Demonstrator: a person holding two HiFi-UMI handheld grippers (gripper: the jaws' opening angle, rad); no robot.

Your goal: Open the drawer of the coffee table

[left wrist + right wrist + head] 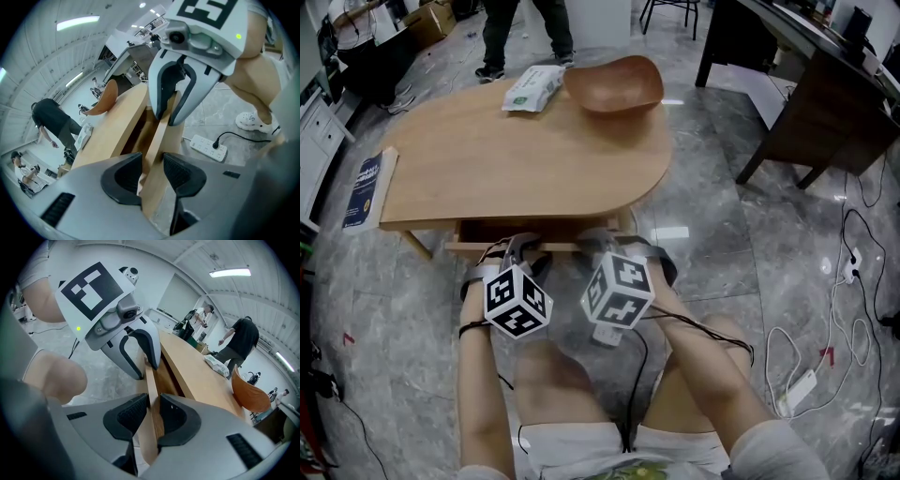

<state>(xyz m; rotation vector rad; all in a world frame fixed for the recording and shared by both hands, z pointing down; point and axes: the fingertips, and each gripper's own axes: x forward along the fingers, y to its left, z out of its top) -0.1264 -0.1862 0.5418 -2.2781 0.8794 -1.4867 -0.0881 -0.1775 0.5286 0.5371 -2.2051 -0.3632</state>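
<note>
Drawer [469, 247], wood, slightly out under the near edge of coffee table [525, 159]: front panel [161, 136] thin, stiff, smooth, probably light-running (contents unseen); best taken by its top rim, where left gripper [517, 246] and right gripper [602, 242] each clamp narrow on it.

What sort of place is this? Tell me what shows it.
Probably an office or workroom: a polished tiled floor, a dark desk, and a power strip lying on the floor near the low coffee table.
</note>
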